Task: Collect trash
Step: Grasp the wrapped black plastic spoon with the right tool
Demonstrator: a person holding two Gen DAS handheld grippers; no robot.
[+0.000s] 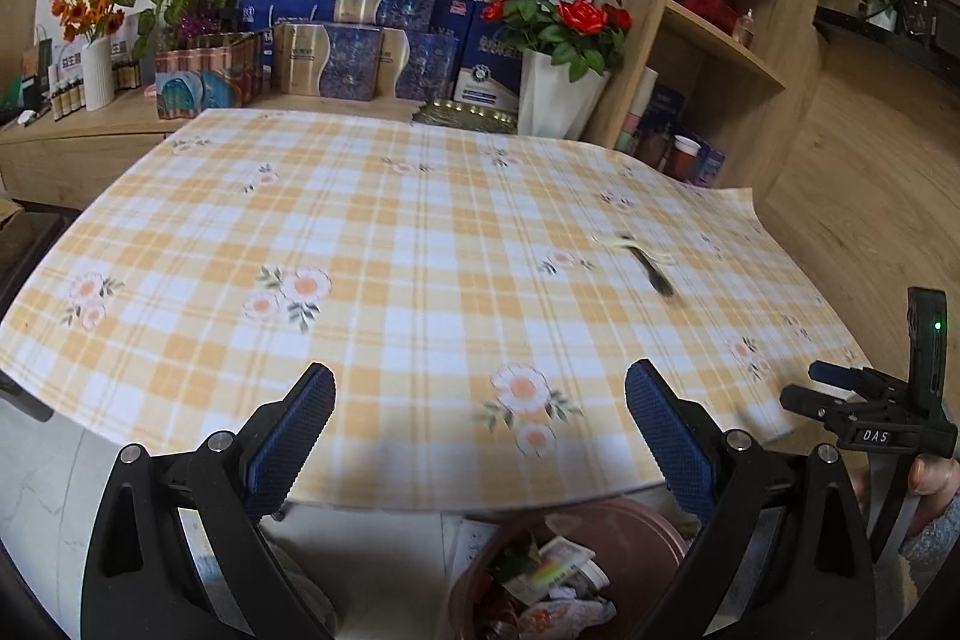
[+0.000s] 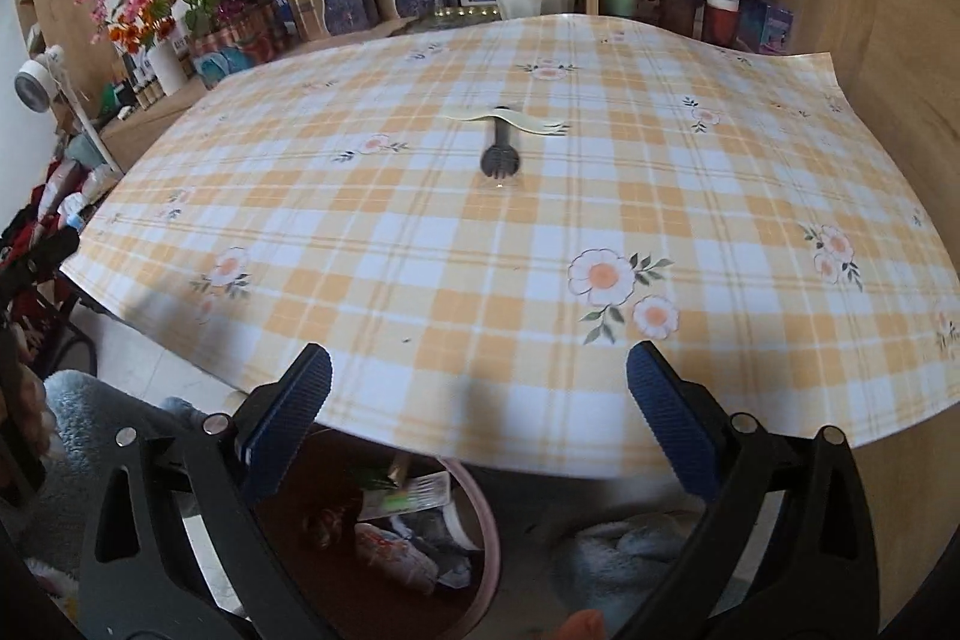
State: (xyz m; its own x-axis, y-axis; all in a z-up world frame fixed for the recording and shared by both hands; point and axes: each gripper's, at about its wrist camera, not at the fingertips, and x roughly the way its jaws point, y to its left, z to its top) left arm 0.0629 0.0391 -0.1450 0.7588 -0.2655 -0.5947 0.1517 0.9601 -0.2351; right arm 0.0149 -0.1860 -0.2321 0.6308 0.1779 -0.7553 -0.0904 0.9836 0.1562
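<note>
So the biggest thing we've got here is the surface (image 1: pixel 372 244), covered with a smooth, slightly glossy cloth in yellow-and-white plaid with little printed flowers; its far right corner curls up a bit. Behind it there's a wooden shelf unit (image 1: pixel 744 10) with light grain, plus a row of shiny blue and gold boxes (image 1: pixel 354 40) and a pot of red roses (image 1: pixel 558 40) in an angular white vase.

Down below the near edge of the surface we see a round pinkish-brown trash bin (image 1: pixel 636 520), already holding crumpled wrappers and paper (image 1: pixel 558 580). In the right wrist view the same bin (image 2: pixel 480 520) sits under the edge, just between the fingers.

The one thing left on the cloth is a small black plastic fork (image 2: pixel 499 148), tines towards us, with a pale curled paper strip (image 2: pixel 516 118) lying across its handle. It's roughly mid-surface, well apart from both grippers. In the left view it shows blurry off to the right (image 1: pixel 651 268).

Left gripper (image 1: pixel 480 430): blue textured pads spread wide, nothing between them, touching nothing. Right gripper (image 2: pixel 480 412): same deal, fingers wide open and empty, hanging over the near edge of the cloth.
</note>
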